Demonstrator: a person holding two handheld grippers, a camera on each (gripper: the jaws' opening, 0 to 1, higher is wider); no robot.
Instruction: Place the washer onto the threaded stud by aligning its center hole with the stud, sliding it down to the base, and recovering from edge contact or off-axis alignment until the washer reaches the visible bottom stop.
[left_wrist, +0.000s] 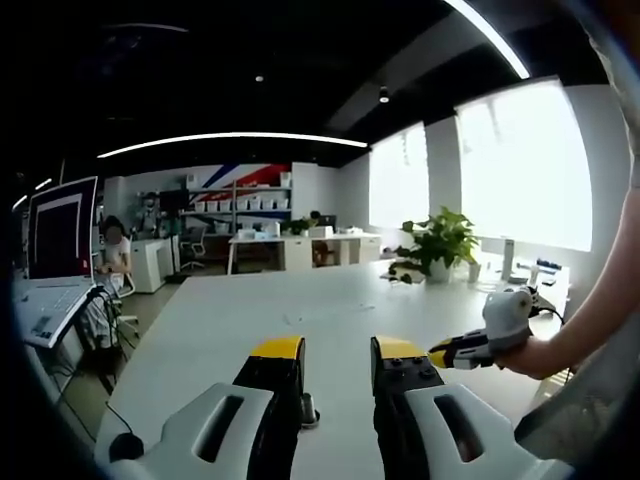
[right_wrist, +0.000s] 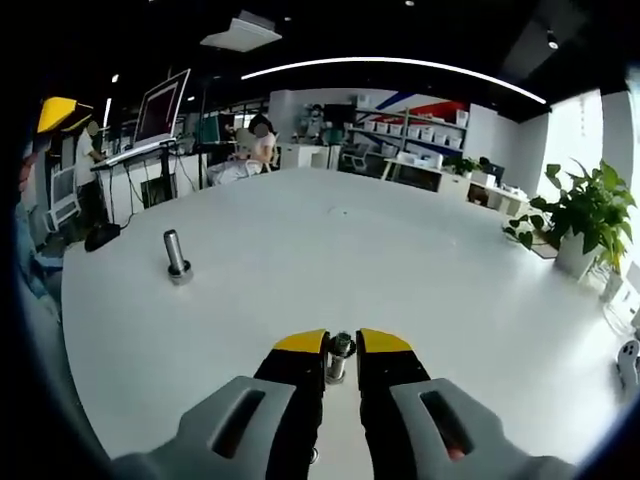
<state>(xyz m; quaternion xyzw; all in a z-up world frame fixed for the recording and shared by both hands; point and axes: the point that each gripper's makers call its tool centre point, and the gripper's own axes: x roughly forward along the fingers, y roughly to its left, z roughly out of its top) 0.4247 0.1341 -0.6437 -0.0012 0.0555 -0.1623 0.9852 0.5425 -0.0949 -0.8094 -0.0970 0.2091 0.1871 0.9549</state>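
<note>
The right gripper is pinching a small shiny metal piece between its yellow tips. It looks like a short bolt or a stud with a ring on it, and I cannot tell if it is the washer. The jaws are sitting close together on it.

The threaded stud is standing straight up on the white table, ahead of this claw and off to its left, well apart. It is a smooth grey metal post with a wider round foot, so anything with a hole would have to come down over its top.

In the left gripper view, the left gripper is hovering with its jaws apart, holding nothing (a small round metal thing is lying just beside one jaw). The other claw is poking in from the right, a hand around it.

I think the right claw is the one to carry its piece over.
</note>
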